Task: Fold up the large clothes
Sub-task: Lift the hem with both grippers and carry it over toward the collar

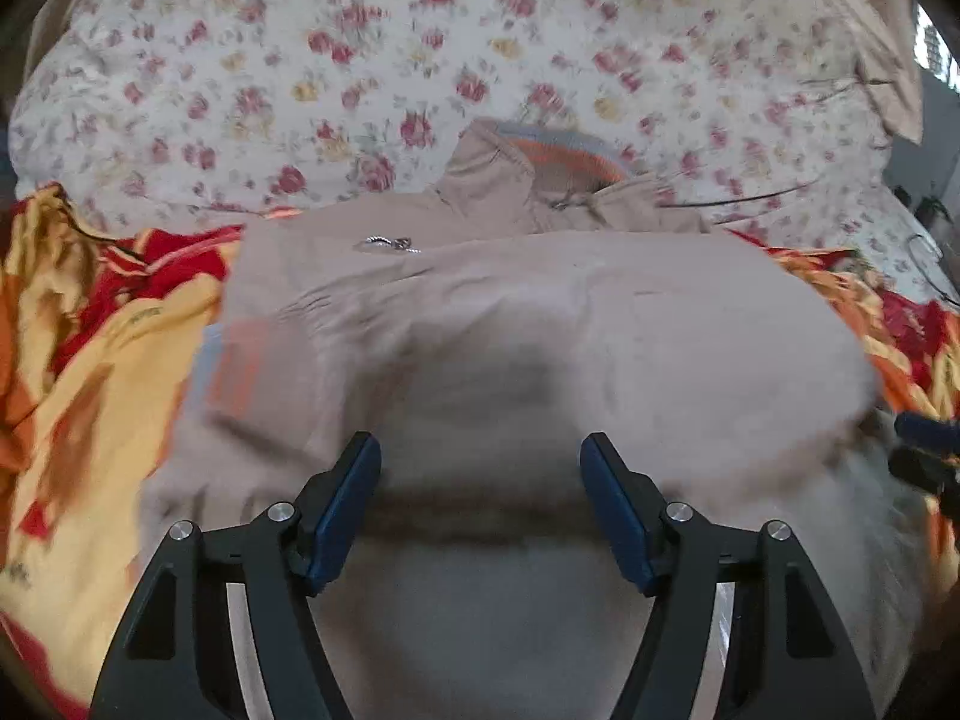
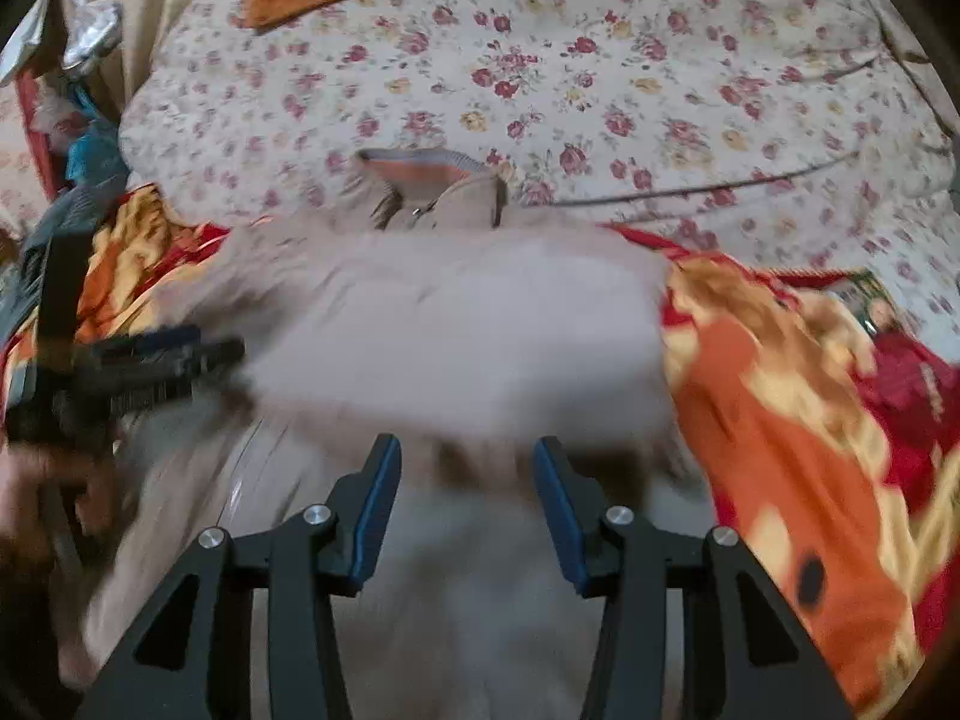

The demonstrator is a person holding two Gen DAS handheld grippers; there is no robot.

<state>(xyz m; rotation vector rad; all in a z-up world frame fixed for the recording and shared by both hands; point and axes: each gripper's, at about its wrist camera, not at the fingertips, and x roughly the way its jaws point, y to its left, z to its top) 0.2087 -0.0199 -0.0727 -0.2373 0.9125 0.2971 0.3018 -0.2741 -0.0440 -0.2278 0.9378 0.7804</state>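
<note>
A beige jacket (image 1: 510, 312) lies on the bed, its lower part folded up over its body, its orange-lined collar (image 1: 564, 162) at the far end. It also shows in the right wrist view (image 2: 456, 324). My left gripper (image 1: 480, 468) is open and empty, just above the near fold. My right gripper (image 2: 467, 468) is open and empty over the jacket's near edge. The left gripper shows blurred at the left in the right wrist view (image 2: 162, 360). The right gripper's tips show at the right edge in the left wrist view (image 1: 927, 450).
A red, orange and yellow blanket (image 1: 90, 360) lies under the jacket on both sides, seen also in the right wrist view (image 2: 792, 420). A floral bedsheet (image 1: 420, 60) covers the bed beyond. A thin dark cable (image 2: 720, 183) runs across the sheet at the right.
</note>
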